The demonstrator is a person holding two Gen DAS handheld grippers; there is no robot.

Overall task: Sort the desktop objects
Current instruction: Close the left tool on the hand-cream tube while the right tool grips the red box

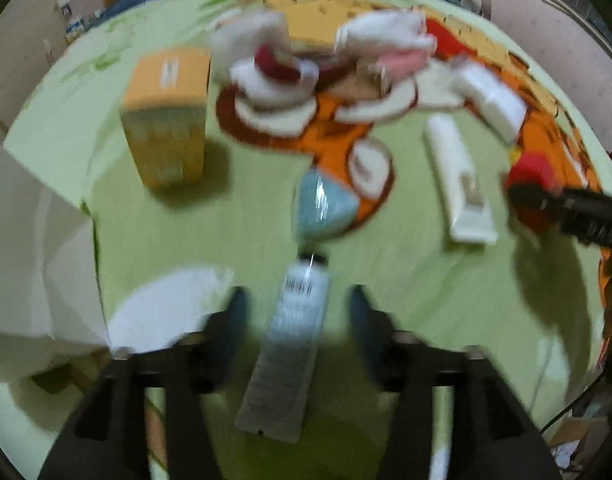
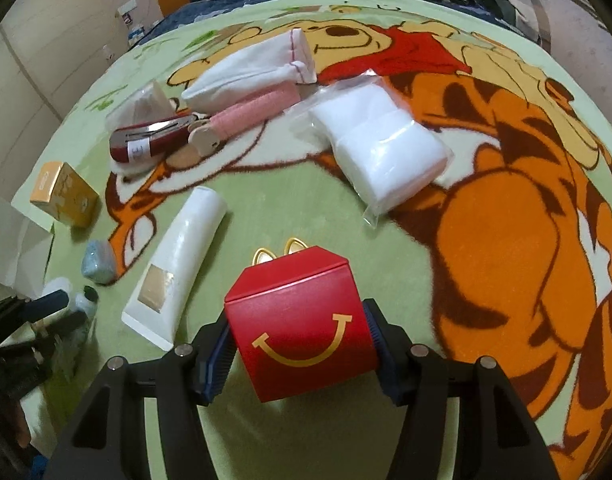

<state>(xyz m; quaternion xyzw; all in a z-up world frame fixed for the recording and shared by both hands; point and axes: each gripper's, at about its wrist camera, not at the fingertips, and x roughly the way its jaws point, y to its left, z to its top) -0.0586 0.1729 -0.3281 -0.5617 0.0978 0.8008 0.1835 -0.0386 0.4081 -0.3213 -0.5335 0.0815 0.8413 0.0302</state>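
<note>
The right tongs (image 2: 297, 344) grip the red box (image 2: 301, 332) by its two side walls, one pad on each side, and the box appears to sit just above the green cartoon blanket (image 2: 306, 208) that covers the desk. The left tongs (image 1: 297, 312) stand open, with the grey tube (image 1: 289, 344) lying flat on the blanket between the fingers and touching neither; the left wrist view is blurred, so finer contact cannot be confirmed. Unsorted items lie ahead: the white tube (image 2: 181, 264), the blue wedge (image 2: 99, 266), the yellow box (image 2: 65, 194), the clear packet of white pads (image 2: 382, 148), the white pouch (image 2: 253, 70), the pink roll (image 2: 253, 106) and the dark red case (image 2: 149, 142). Risk one: the red box looks like thin card, so excess squeeze may crush its walls, while a light hold may let it rotate or slip out. Risk two: the grey tube is smooth and rounded; if the left tongs close off-centre it may roll or squirt forward toward the blue wedge just beyond its cap. Risk three: the two tools work near each other, and a sweep of the right one toward the left side may strike the white tube or the left tongs.
</note>
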